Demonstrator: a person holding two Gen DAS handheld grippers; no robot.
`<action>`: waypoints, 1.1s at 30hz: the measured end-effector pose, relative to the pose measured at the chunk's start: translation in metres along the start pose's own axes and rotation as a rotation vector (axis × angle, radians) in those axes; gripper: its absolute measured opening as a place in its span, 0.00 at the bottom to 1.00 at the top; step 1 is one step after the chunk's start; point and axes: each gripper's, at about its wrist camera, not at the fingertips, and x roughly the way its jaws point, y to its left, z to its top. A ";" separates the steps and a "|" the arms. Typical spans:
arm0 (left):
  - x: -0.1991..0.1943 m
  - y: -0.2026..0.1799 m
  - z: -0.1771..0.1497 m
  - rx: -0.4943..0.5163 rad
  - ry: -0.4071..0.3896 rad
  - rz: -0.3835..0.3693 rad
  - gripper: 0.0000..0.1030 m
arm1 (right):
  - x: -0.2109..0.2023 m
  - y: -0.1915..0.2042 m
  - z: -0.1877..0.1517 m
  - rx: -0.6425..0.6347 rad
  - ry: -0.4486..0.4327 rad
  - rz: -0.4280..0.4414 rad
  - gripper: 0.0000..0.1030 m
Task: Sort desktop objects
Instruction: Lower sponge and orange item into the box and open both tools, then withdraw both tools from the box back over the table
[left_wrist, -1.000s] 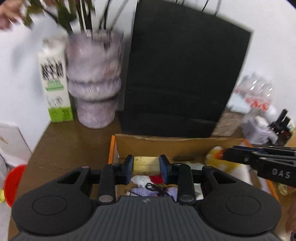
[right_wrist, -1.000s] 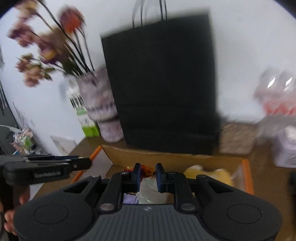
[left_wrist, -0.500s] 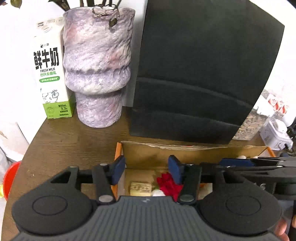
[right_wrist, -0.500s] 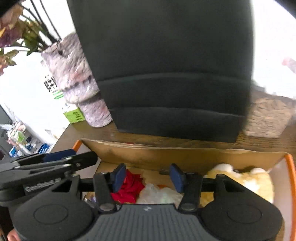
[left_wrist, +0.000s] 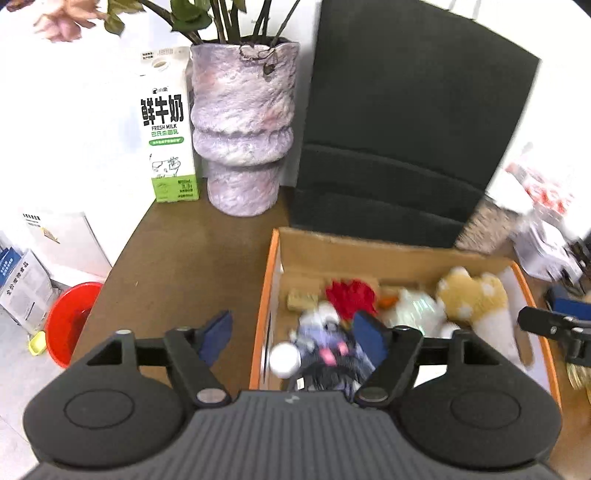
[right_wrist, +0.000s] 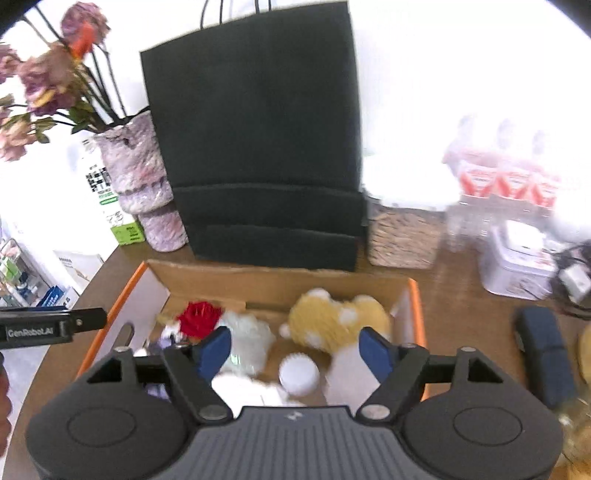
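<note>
An orange-edged cardboard box (left_wrist: 388, 251) (right_wrist: 280, 277) stands on the brown desk and holds a yellow plush toy (left_wrist: 472, 299) (right_wrist: 332, 317), a red flower (left_wrist: 351, 295) (right_wrist: 199, 317), a white crumpled item (right_wrist: 247, 332), a purple toy (left_wrist: 328, 350) and a small white ball (left_wrist: 284, 360) (right_wrist: 298, 373). My left gripper (left_wrist: 295, 332) hangs above the box's left wall, its jaws opening, nothing pinched between them. My right gripper (right_wrist: 295, 347) hovers over the box's middle, jaws also opening and empty.
Behind the box stand a black paper bag (left_wrist: 406, 140) (right_wrist: 258, 147), a purple vase with flowers (left_wrist: 243, 129) (right_wrist: 140, 184) and a milk carton (left_wrist: 168, 129). A jar of grain (right_wrist: 404, 236), bottles (right_wrist: 498, 184), a white tub (right_wrist: 517, 266) and a dark blue case (right_wrist: 543, 354) sit right. A red bucket (left_wrist: 70, 321) is on the floor.
Both grippers went from shut or nearly shut to wide apart. Both dipped toward the box, then pulled back and up, so more of its contents now shows.
</note>
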 end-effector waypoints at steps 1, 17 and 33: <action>-0.009 -0.001 -0.006 0.011 0.007 -0.014 0.80 | -0.011 0.000 -0.005 -0.007 0.000 -0.007 0.75; -0.173 -0.004 -0.164 0.079 -0.274 0.032 0.98 | -0.172 0.021 -0.152 -0.096 -0.208 -0.060 0.85; -0.231 0.006 -0.372 0.005 -0.373 -0.003 1.00 | -0.263 0.050 -0.334 -0.097 -0.363 -0.017 0.89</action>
